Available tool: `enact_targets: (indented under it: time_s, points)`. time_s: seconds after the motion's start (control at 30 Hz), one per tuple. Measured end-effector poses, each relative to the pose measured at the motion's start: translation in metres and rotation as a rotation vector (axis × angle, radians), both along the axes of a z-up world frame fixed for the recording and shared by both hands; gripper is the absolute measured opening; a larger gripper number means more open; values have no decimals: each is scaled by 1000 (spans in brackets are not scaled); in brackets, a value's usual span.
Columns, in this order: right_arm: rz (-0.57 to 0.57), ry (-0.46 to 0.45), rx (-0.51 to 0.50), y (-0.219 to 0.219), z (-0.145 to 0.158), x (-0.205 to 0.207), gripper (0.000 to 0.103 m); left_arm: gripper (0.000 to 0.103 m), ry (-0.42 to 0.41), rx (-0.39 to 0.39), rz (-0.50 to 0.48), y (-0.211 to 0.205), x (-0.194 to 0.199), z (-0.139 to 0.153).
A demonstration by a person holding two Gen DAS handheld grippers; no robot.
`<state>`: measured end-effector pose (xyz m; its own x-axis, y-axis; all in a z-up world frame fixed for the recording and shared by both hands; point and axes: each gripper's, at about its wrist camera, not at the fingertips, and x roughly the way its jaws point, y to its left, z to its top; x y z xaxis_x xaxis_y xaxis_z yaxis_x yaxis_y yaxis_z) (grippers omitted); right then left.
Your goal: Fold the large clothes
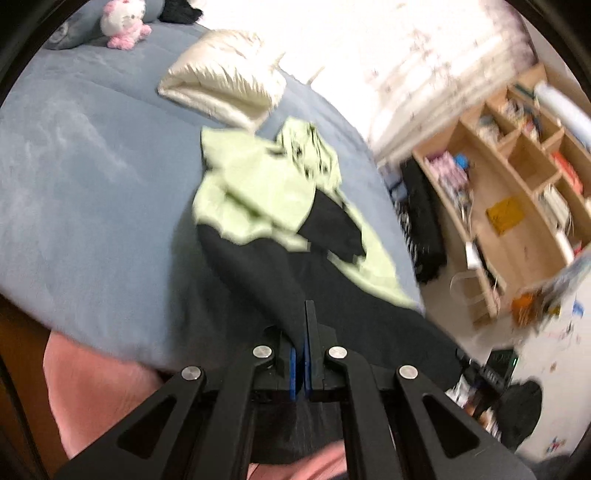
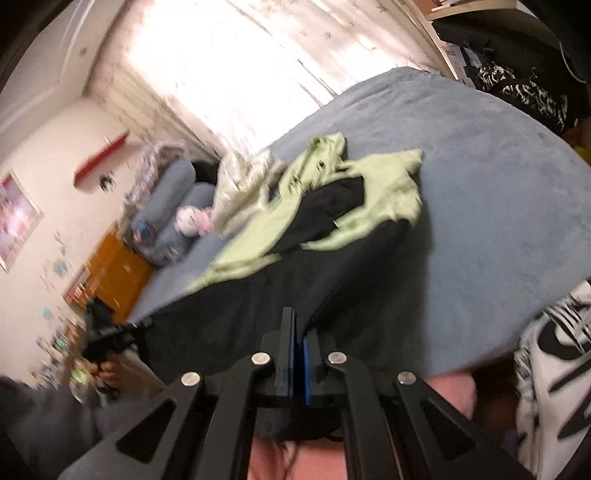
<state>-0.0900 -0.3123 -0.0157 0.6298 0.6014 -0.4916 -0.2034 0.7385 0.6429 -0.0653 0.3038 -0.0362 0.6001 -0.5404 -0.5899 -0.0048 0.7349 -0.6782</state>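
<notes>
A large black garment with pale green parts lies crumpled on the blue-grey bed. My left gripper is shut on a fold of its black cloth at the near edge, lifted off the bed. In the right wrist view the same garment stretches away from me, its green parts bunched further back. My right gripper is shut on the black hem. The left gripper, held by a hand, shows blurred at the left, with the black edge stretched between the two.
A cream folded quilt and a pink-white plush toy lie further up the bed. A wooden cubby shelf stands beyond the bed's right side, above a cluttered floor. Pink sheet shows below. A black-and-white printed cloth hangs at the right.
</notes>
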Motion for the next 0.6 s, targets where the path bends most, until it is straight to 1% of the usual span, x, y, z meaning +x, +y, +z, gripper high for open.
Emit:
enact_targets:
  time_s: [0.07, 0.17, 0.27, 0.33, 0.37, 0.43, 0.47, 0.5, 0.53, 0.57, 0.6]
  points:
    - [-13, -27, 52, -6, 12, 23, 3, 0, -27, -28, 51, 7, 24, 13]
    - [-45, -46, 82, -13, 30, 62, 3, 0, -50, -55, 133, 21, 67, 27]
    - [-119, -29, 88, -28, 47, 119, 3, 1, -26, -91, 202, 36, 128, 31]
    - [-183, -9, 113, -41, 55, 164, 3, 3, -19, -95, 231, 42, 167, 32]
    - [-210, -3, 114, -45, 57, 180, 4, 6, -12, -107, 242, 45, 191, 30]
    - [-274, 38, 103, -51, 58, 227, 9, 19, 5, -123, 257, 49, 229, 26]
    - [-284, 60, 96, -52, 56, 242, 11, 39, 11, -125, 274, 51, 244, 23]
    - [-293, 86, 85, -51, 52, 261, 21, 69, 12, -118, 297, 53, 258, 20]
    - [-312, 92, 65, -49, 48, 277, 30, 80, 19, -98, 348, 56, 269, 15]
    - [-330, 87, 51, -48, 45, 284, 48, 87, 17, -77, 393, 58, 277, 9]
    - [-345, 77, 36, -47, 39, 292, 59, 87, 17, -55, 408, 60, 283, 3]
